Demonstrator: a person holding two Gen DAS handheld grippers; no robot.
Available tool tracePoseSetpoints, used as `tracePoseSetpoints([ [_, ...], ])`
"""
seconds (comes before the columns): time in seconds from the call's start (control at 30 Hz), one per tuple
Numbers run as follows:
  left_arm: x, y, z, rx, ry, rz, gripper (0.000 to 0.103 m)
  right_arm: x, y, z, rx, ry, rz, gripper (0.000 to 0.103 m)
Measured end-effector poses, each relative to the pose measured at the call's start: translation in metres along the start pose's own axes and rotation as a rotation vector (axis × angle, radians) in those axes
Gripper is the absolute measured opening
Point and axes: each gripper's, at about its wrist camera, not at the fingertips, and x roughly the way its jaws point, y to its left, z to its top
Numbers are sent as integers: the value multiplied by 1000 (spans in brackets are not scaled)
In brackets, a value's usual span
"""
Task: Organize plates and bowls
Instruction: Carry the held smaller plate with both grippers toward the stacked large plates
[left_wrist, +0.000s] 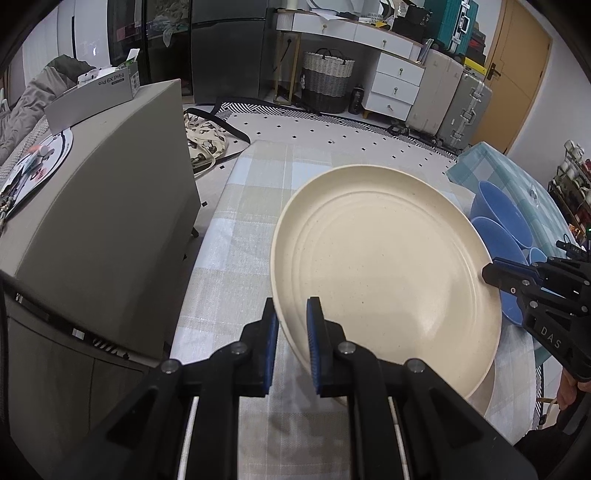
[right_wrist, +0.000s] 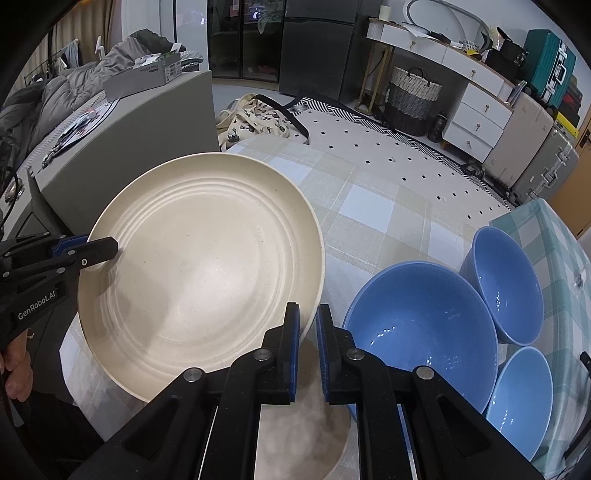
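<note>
A large cream plate (left_wrist: 380, 258) (right_wrist: 199, 266) hangs slightly tilted over the plaid tablecloth (left_wrist: 251, 206), held from both sides. My left gripper (left_wrist: 292, 310) (right_wrist: 112, 247) is shut on its left rim. On the opposite rim my right gripper (right_wrist: 308, 314) (left_wrist: 487, 273) is shut too. A second cream plate (right_wrist: 306, 435) (left_wrist: 480, 391) lies on the cloth below, mostly hidden. To the right stand three blue bowls: a large one (right_wrist: 417, 325) and two smaller ones (right_wrist: 506, 284) (right_wrist: 521, 391).
A grey cabinet (left_wrist: 110, 192) with a box and papers on top stands close along the table's left side. A teal checked cloth (right_wrist: 554, 236) covers the far right corner behind the bowls. A person's hand (right_wrist: 14, 373) holds the left gripper's handle.
</note>
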Motion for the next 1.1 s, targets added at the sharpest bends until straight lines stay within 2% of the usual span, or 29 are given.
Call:
tracePoseSetpoints([
  [0.63, -9, -19, -21, 74, 0, 5, 12, -13, -2, -42, 9, -11, 9, 10],
  [1.1, 5, -24, -40, 93, 45, -1, 13, -11, -1, -65, 12, -4, 24, 11],
])
